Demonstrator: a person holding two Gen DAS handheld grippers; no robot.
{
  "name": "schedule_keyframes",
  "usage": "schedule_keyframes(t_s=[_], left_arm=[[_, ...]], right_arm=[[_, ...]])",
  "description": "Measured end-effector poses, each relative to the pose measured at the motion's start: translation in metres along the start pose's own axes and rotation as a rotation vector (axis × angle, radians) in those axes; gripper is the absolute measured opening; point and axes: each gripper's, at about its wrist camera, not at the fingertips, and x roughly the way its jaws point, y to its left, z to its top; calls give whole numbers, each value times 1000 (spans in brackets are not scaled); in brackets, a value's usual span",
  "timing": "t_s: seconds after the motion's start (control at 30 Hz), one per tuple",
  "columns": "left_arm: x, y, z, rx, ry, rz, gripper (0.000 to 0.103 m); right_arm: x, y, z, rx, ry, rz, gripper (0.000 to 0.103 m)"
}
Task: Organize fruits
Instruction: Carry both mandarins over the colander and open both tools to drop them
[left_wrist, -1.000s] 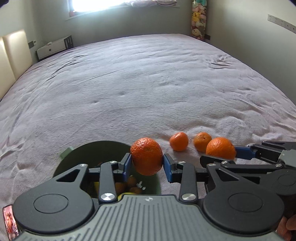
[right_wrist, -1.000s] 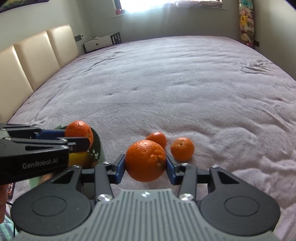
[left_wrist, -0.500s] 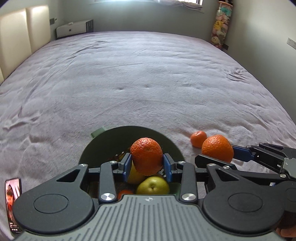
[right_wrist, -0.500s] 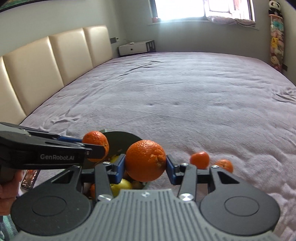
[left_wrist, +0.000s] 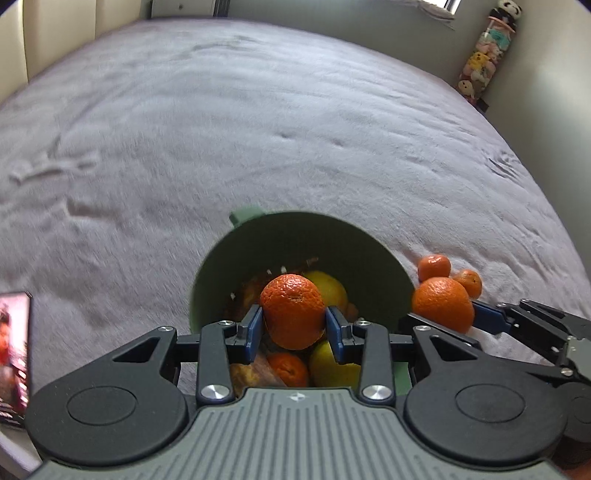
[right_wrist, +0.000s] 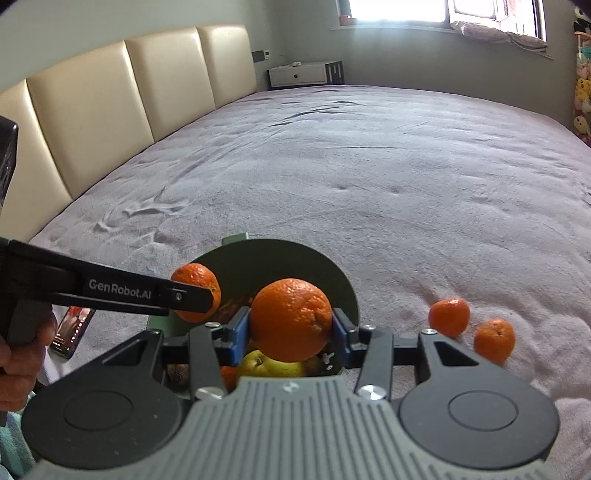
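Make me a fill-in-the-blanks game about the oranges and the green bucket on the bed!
1. Each gripper holds one ____.
2. The left gripper holds its fruit above the green ____.
3. Beside the green bucket, ____ small oranges lie loose on the bed.
4. Left of the bucket on the bed lies a ____ with a lit screen.

Missing words: orange; bucket; two; phone

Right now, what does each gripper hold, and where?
Left gripper: an orange, clamped at its sides. Right gripper: a bigger orange, likewise.
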Motion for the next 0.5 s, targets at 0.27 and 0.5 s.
schedule_keyframes(t_s=[0.27, 0.5], left_arm=[[24, 7, -2, -34, 79, -7, 41], [40, 5, -3, -25, 133, 19, 41]], right_arm=[[30, 2, -4, -93, 35, -58, 43], [49, -1, -10, -129, 59, -80, 43]])
